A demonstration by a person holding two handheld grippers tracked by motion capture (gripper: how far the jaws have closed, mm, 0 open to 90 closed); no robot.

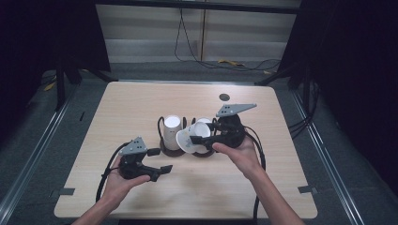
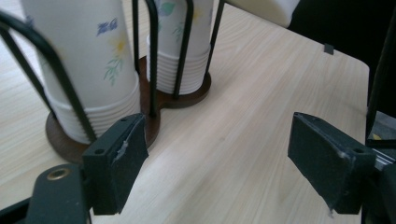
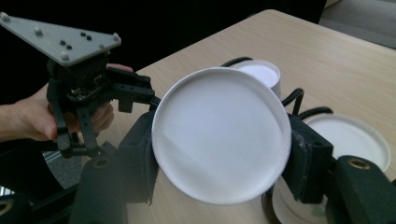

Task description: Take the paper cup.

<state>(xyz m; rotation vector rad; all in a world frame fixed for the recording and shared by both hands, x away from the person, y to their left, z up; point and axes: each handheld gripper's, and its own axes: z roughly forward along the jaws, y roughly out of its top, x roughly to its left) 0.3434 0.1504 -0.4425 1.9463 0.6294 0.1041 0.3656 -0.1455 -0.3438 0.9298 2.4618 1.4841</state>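
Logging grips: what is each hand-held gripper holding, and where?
Right hand-held gripper: white paper cup, clamped across its sides near the base. Left hand-held gripper: nothing.

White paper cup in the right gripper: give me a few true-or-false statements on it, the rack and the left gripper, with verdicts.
1. The right gripper is shut on a white paper cup. True.
2. The left gripper holds a cup. False: its jaws stand open over bare table, and they have just been opening.
3. The black wire rack on a dark brown wooden base holds two stacks of upside-down cups. True.
4. The held cup stands upright on the light wooden table. False: it is tilted and lifted, beside the rack.
5. The rack's cups are plain white. False: they carry a flower print.
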